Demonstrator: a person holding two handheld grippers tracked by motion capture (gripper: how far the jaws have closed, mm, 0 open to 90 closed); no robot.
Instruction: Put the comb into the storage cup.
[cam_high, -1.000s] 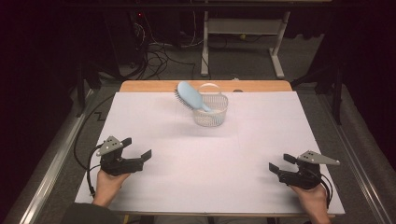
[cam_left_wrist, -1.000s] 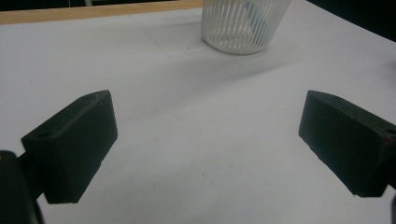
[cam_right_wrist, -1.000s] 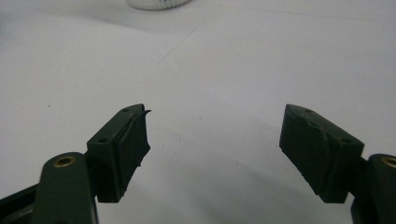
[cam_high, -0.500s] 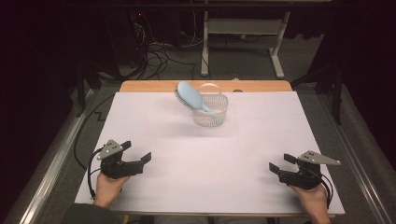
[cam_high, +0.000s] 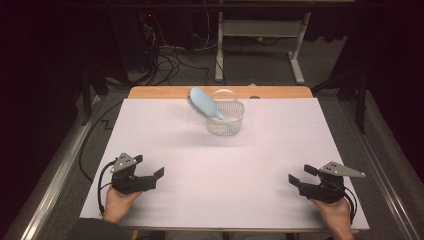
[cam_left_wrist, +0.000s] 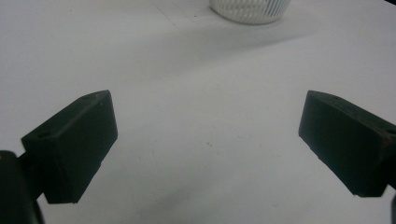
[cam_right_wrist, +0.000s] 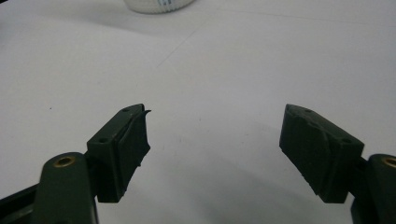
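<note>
A light blue hairbrush (cam_high: 204, 102) leans in a small white basket (cam_high: 226, 120) at the far middle of the table (cam_high: 280, 150), its handle end down inside the basket and its bristled head sticking out up and to the left, over the basket's rim. The basket stands on the white sheet that covers the table, just near of the bare wooden strip along the far edge. Its ribbed lower wall shows at the top of your left gripper view (cam_left_wrist: 247, 10) and its base at the top of your right gripper view (cam_right_wrist: 159, 5).

Your left gripper (cam_high: 150, 177) sits at the near left of the table, held in your left hand (cam_high: 117, 202), well apart from the basket. Its jaws are spread wide with only white sheet between them, and its grey plate is on top.

Your right gripper (cam_high: 299, 179) sits at the near right, held in your right hand (cam_high: 336, 215), also well apart from the basket. Its jaws stand wide apart too, gripping nothing
</note>
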